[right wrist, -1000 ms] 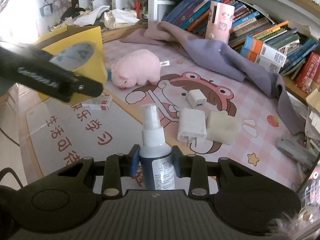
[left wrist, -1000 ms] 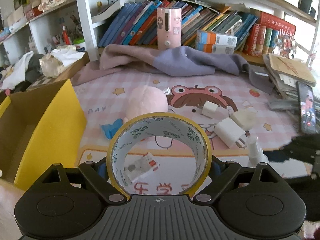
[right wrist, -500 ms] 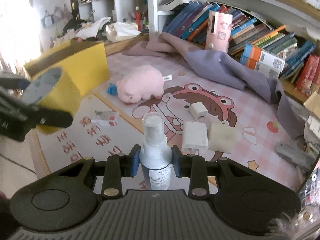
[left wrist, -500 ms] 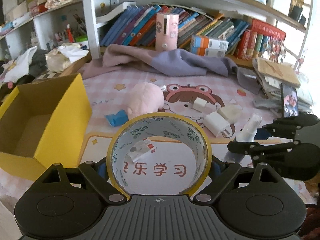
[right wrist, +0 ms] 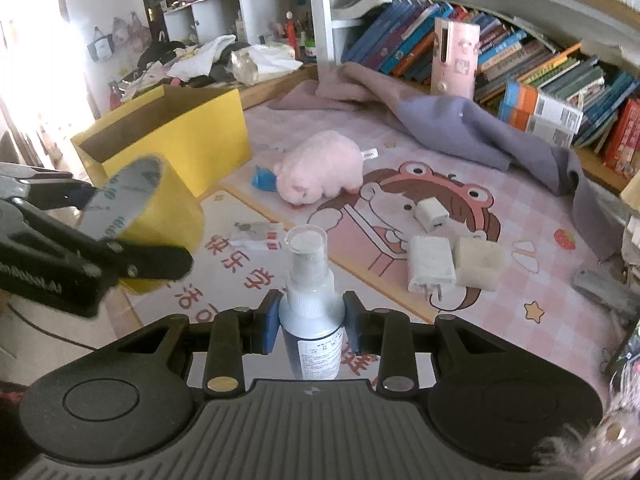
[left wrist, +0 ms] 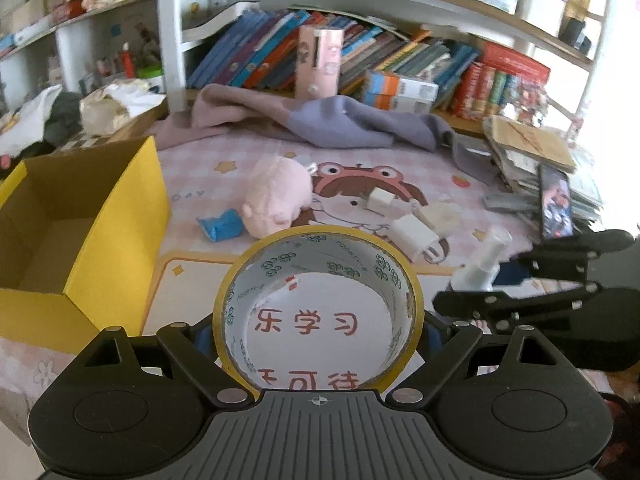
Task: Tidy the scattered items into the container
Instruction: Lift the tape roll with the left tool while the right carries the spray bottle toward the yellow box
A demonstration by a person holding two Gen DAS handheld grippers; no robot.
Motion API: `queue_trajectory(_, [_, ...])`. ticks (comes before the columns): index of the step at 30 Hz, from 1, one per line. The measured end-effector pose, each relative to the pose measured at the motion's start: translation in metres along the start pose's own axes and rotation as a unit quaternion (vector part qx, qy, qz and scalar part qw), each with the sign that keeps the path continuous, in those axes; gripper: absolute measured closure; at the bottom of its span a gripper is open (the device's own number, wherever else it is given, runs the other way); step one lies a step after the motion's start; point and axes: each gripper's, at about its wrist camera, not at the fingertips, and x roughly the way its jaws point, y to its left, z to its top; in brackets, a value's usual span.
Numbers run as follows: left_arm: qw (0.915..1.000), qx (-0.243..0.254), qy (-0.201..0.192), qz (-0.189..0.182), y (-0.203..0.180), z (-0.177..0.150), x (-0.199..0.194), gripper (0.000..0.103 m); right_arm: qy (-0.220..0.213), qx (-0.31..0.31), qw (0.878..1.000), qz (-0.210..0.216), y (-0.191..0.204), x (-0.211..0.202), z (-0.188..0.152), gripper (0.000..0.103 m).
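- One yellow box (left wrist: 120, 216) stands at the left on the pink mat (left wrist: 192, 280), its top open; the brown inside that shows holds nothing, though the near corner is hidden by its own wall.
- Just right of the box, on the mat, lie a blue scrap (left wrist: 220, 229) and a pink plush pig (left wrist: 276, 202) touching it.
- Left gripper (left wrist: 318, 328): jaws spread wide, pads pressed on the outer sides of a yellow tape roll (left wrist: 316, 248), which is held off the mat with its hole facing forward.
- Through the roll's hole a small red-and-white packet (right wrist: 256, 240) lies on the mat.
- Further right, three white chargers lie loose: a small charger (right wrist: 430, 214), a big charger (right wrist: 430, 264) and a cream charger (right wrist: 480, 262), the last two touching.
- Right gripper (right wrist: 311, 320): jaws drawn close together, blue pads clamped on the body of a white spray bottle (right wrist: 310, 280), which stands upright above the mat.
- A purple cloth (right wrist: 460, 124) lies crumpled along the bookshelf (right wrist: 520, 64) behind.
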Motion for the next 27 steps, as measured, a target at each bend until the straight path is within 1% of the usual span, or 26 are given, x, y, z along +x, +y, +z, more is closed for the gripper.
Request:
queue_trajectory(5, [0.999, 0.033, -0.013, -0.029, 0.012, -0.008, -0.018, 0.012, -0.011, 0.0, 1.0, -0.018, 0.027, -0.01, 0.006, 0.072])
queue_trajectory(13, [0.9973, 0.045, -0.03, -0.049, 0.063, -0.026, -0.051, 0.012, -0.012, 0.02, 0.999, -0.044, 0.086, -0.01, 0.008, 0.072])
queue_trajectory(17, [0.997, 0.04, -0.026, -0.06, 0.091, -0.038, -0.067, 0.012, -0.003, 0.019, 0.998, -0.052, 0.122, -0.007, 0.009, 0.072])
queue_trajectory(19, [0.9967, 0.045, -0.021, -0.065, 0.103, -0.045, -0.074, 0.012, 0.004, 0.018, 0.998, -0.053, 0.14, -0.004, 0.008, 0.072])
queue_trajectory(23, [0.9954, 0.059, -0.022, -0.072, 0.125, -0.06, -0.089, 0.012, 0.017, 0.019, 0.998, -0.059, 0.179, 0.004, 0.003, 0.072])
queue_trajectory(27, [0.9958, 0.055, -0.014, -0.071, 0.152, -0.078, -0.1, 0.012, 0.019, 0.027, 0.998, -0.059, 0.214, 0.011, -0.004, 0.072])
